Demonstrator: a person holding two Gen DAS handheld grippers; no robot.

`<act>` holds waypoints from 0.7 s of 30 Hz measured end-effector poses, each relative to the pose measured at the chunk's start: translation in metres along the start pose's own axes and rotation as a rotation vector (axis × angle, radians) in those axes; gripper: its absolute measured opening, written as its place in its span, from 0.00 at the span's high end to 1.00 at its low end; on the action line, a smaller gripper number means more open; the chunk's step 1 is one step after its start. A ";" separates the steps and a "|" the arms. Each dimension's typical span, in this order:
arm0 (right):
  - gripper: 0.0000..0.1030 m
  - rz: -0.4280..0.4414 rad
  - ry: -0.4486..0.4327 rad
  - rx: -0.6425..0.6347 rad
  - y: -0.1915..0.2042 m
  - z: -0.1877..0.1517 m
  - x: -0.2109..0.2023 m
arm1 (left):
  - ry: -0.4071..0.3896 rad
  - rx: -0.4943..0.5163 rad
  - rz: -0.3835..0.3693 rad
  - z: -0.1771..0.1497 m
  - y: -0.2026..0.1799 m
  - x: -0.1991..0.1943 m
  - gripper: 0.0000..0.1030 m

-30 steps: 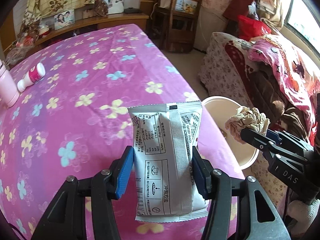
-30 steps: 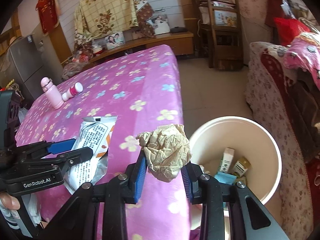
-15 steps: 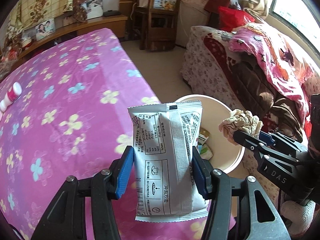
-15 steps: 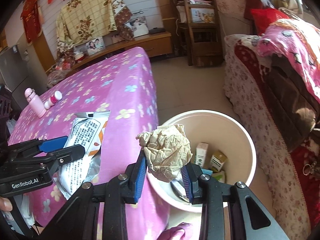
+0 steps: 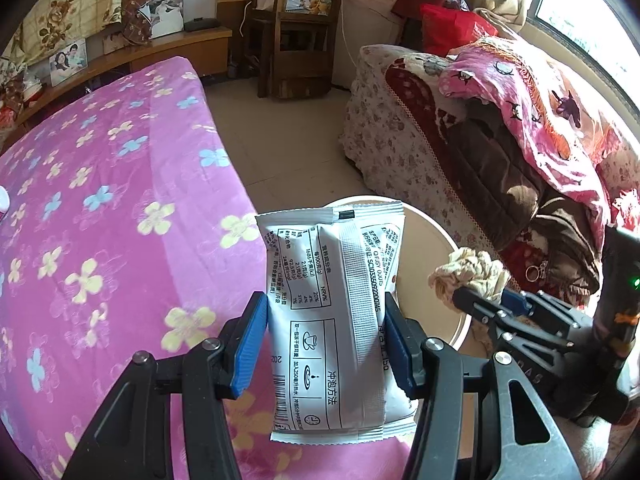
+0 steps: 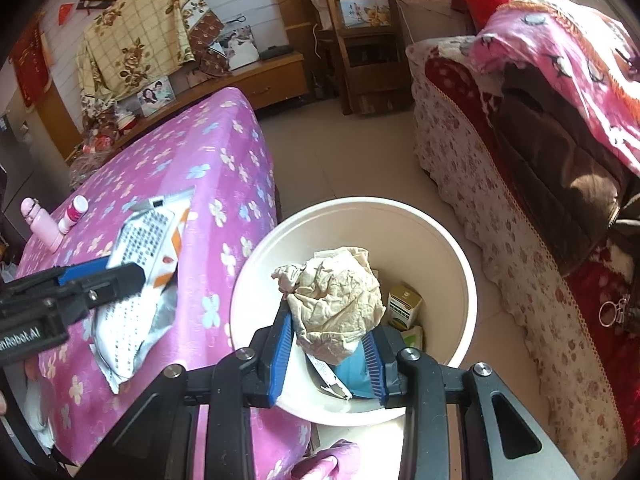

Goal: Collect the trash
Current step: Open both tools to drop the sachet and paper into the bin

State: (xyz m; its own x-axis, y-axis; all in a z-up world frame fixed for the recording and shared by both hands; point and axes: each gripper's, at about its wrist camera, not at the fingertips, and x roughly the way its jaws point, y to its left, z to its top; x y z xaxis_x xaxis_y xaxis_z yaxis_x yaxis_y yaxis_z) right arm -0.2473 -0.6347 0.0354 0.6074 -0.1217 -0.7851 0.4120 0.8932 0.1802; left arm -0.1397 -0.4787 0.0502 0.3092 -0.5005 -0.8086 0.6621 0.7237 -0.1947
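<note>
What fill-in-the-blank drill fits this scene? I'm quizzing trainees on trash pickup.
1. The left claw grips a white ____.
2. The right claw holds a crumpled paper ball above the cream ____.
3. The tablecloth is purple with a ____ print.
4. A pink bottle stands on the ____.

Missing words: packet; bin; flower; table

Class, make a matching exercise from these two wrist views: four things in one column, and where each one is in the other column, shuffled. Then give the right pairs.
1. silver sachet
2. crumpled paper ball
3. small green box
4. pink bottle

A. inside the cream bin
B. lying on the flowered cloth
C. between the left gripper pads
D. in the right gripper, above the bin

Pairs: 1-C, 2-D, 3-A, 4-B
</note>
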 end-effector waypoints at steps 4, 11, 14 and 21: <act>0.64 -0.010 0.014 0.016 -0.008 0.000 0.009 | -0.007 0.000 -0.011 0.005 -0.003 0.006 0.43; 0.34 0.006 0.031 0.070 -0.019 0.002 0.020 | -0.016 -0.013 -0.037 0.006 -0.004 0.008 0.33; 0.34 -0.007 0.026 0.078 -0.020 0.001 0.020 | -0.013 -0.013 -0.040 0.006 -0.003 0.008 0.33; 0.34 0.001 0.002 0.063 -0.014 -0.005 0.008 | -0.026 -0.030 -0.039 0.002 0.004 0.000 0.32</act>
State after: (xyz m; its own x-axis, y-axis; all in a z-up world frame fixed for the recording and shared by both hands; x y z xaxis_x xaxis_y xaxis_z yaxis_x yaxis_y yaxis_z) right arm -0.2516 -0.6464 0.0233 0.6062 -0.1199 -0.7862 0.4537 0.8641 0.2180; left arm -0.1353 -0.4769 0.0503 0.3013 -0.5407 -0.7854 0.6532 0.7171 -0.2431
